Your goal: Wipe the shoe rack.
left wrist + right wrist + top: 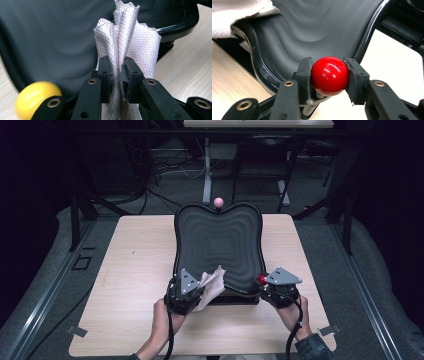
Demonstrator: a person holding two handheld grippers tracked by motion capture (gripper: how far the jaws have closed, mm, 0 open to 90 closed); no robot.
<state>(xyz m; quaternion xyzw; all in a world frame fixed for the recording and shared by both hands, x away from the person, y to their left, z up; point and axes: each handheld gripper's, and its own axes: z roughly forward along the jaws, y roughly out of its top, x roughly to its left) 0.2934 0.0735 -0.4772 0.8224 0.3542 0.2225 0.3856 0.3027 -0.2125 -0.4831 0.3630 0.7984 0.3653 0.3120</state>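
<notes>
The black tray [220,242], glossy and rippled, lies lengthwise away from the person on the wooden table [135,270]. The left gripper [118,75] pinches a crumpled, waffle-textured white cloth [130,37] upright over its near edge. The right gripper [328,75] clamps a smooth red ball [329,75] at its near right corner.

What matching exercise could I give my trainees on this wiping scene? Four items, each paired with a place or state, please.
Column one:
1. white mesh-patterned cloth
2. glossy red ball knob
3. pink ball knob
4. yellow ball knob

Column two:
A. at the far edge of the black wavy tray
B. pinched in the left gripper
C. clamped in the right gripper
D. beside the left gripper's jaws, ungripped

Pairs: 1-B, 2-C, 3-A, 4-D
</notes>
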